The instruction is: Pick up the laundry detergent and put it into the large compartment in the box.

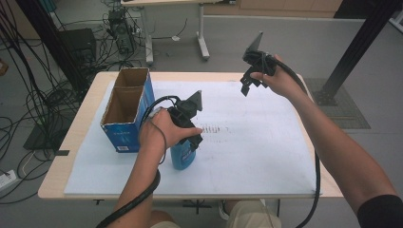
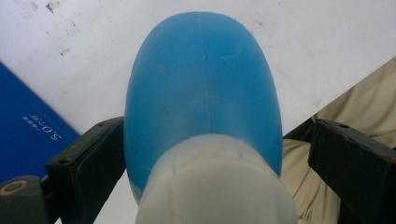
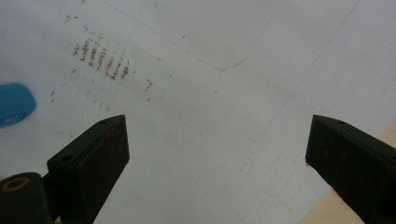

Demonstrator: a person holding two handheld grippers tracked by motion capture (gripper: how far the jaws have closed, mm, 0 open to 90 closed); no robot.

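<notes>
The pale wooden bench [image 1: 76, 142] carried a large white paper sheet [image 1: 256, 156] with a patch of reddish-brown scuff marks [image 3: 100, 58] near its middle; an open-topped blue cardboard box [image 1: 124, 114] with two compartments stood at its left edge; just beside the box, toward the person, lay a rounded blue plastic bottle with a white cap [image 2: 203, 93], on its side on the sheet. The left tongs [image 1: 190, 137] sat over the bottle, jaws spread on either side of its neck and not yet gripping, as the left gripper view showed; the right tongs [image 1: 249, 85] hung spread and empty above the far right of the sheet, well apart. To do the grasp well, I judged, the jaws ought to close squarely on the shoulder just below the cap, not the slippery bulge; squeeze gently, since thin plastic would likely buckle; then lift straight before turning toward the box.
</notes>
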